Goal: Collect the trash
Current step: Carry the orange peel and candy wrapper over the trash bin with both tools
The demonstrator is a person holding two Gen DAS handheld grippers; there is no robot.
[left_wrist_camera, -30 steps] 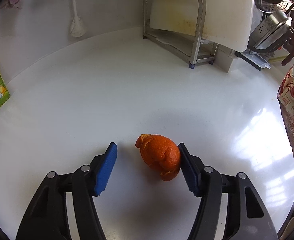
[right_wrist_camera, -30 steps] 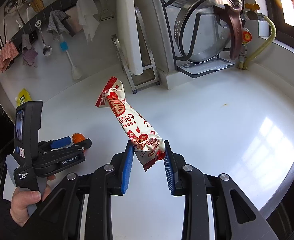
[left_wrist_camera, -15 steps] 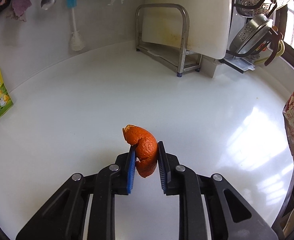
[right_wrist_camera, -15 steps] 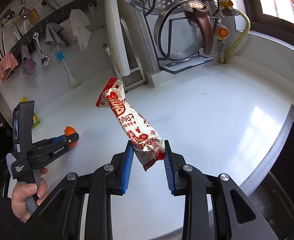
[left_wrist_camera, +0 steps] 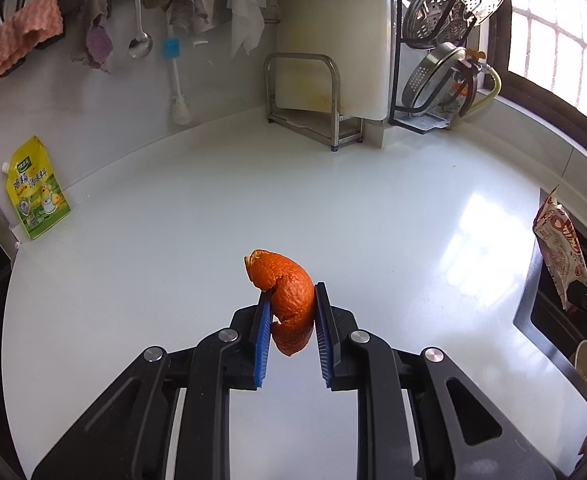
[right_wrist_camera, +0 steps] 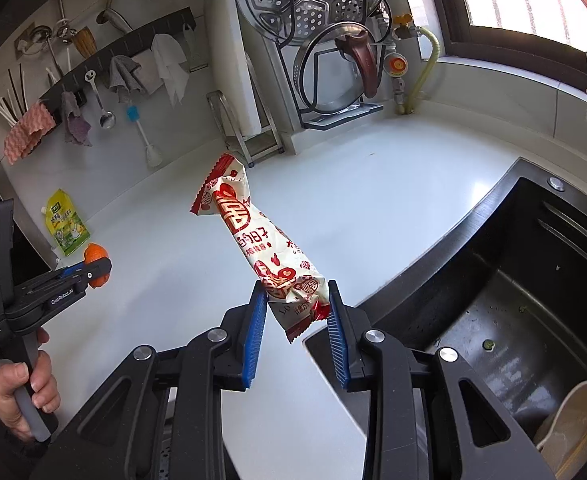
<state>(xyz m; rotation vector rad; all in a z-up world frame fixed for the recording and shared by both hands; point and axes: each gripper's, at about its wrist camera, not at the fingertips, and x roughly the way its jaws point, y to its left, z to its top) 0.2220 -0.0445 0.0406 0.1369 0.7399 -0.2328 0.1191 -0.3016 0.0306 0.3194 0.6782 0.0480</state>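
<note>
Left claw (left_wrist_camera: 289, 312) pinched orange peel (left_wrist_camera: 287, 300), right claw (right_wrist_camera: 295, 308) clamped snack wrapper (right_wrist_camera: 261, 248) — you carried both level, squeeze steady, clear of counter (left_wrist_camera: 173, 240).

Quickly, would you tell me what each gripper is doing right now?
Left gripper: shut on the orange peel.
Right gripper: shut on the snack wrapper.

Pouch (left_wrist_camera: 37, 190) on counter (left_wrist_camera: 253, 208) at left wall, rack (left_wrist_camera: 305, 100) at back, sink (right_wrist_camera: 513, 300) at right
</note>
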